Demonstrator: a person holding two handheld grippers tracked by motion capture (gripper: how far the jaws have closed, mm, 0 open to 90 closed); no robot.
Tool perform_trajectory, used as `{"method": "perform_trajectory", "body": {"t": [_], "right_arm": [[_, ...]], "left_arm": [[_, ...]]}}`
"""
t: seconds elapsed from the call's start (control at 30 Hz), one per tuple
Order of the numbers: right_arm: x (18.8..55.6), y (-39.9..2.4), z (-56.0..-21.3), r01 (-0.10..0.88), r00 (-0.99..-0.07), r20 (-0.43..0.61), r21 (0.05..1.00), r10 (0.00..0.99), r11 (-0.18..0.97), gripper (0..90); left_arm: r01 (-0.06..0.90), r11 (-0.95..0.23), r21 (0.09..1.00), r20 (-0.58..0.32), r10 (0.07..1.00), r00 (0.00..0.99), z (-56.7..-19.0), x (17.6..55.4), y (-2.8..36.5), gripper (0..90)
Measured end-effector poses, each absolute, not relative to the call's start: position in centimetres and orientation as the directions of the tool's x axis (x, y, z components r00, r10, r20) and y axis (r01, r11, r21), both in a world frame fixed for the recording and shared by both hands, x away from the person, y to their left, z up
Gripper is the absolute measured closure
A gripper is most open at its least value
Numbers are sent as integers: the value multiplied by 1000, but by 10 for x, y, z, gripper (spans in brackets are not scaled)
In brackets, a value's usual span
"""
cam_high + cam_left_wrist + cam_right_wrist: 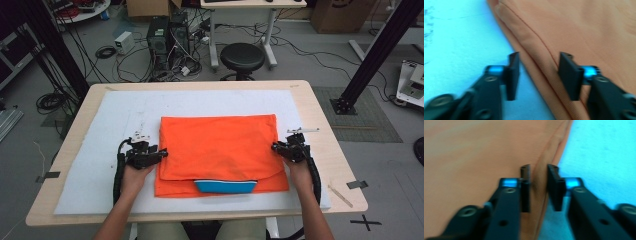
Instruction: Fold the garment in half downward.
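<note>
Orange cloth (220,150): folded, flat, lying at the middle of a white mat (100,165) on a light wooden table (320,115); upper layer overlaps a lower one whose near edge sticks out toward the person. Blue item (225,186): a strip showing at the near edge between the layers, seen from the high view alone. Left gripper (161,153): at the cloth's left edge; its own view (539,75) shows the jaws spread wide, straddling the stitched edge (534,35), one over mat, one over cloth, nothing pinched. Right gripper (276,146): at the cloth's right edge; its own view (538,185) shows the jaws drawn close with the cloth's edge between them, contact uncertain through blur. Floor beyond the table: black stool (242,57), computer tower (159,37), loose cables.
</note>
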State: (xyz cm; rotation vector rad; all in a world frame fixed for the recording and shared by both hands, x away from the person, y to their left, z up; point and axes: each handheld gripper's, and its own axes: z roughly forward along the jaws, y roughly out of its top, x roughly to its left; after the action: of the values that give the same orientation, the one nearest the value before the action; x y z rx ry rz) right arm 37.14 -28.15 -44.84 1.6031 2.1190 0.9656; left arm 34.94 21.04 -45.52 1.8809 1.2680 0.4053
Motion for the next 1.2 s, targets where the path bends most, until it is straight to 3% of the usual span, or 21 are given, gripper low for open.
{"method": "perform_trajectory", "body": {"t": [0.07, 0.47, 0.57, 0.63, 0.73, 0.8, 1.17, 1.2], "right_arm": [[369, -282, -449, 719, -331, 151, 680, 931, 145, 861], [376, -296, -443, 675, -237, 49, 727, 970, 128, 874], [379, -296, -444, 671, -254, 40, 727, 966, 147, 868], [378, -296, -445, 663, -264, 48, 734, 963, 145, 819], [373, -297, -444, 629, -281, 80, 768, 956, 121, 566], [368, -295, -443, 609, -309, 72, 781, 948, 140, 489], [343, -281, -437, 511, -400, 47, 840, 915, 180, 232], [342, -280, -436, 505, -411, 54, 845, 910, 178, 214]], "left_arm": [[610, -173, 773, -151, 884, 443, -455, 347, 207, 844], [621, -106, 777, -213, 884, 417, -453, 369, 193, 858], [608, -105, 787, -214, 878, 429, -455, 369, 194, 850], [580, -83, 810, -222, 872, 436, -454, 366, 198, 756], [537, -73, 840, -228, 851, 473, -451, 363, 203, 586], [526, -65, 848, -237, 841, 487, -450, 361, 208, 511], [453, -58, 890, -221, 814, 537, -448, 342, 223, 298], [442, -48, 896, -224, 810, 542, -448, 341, 225, 222]]}}
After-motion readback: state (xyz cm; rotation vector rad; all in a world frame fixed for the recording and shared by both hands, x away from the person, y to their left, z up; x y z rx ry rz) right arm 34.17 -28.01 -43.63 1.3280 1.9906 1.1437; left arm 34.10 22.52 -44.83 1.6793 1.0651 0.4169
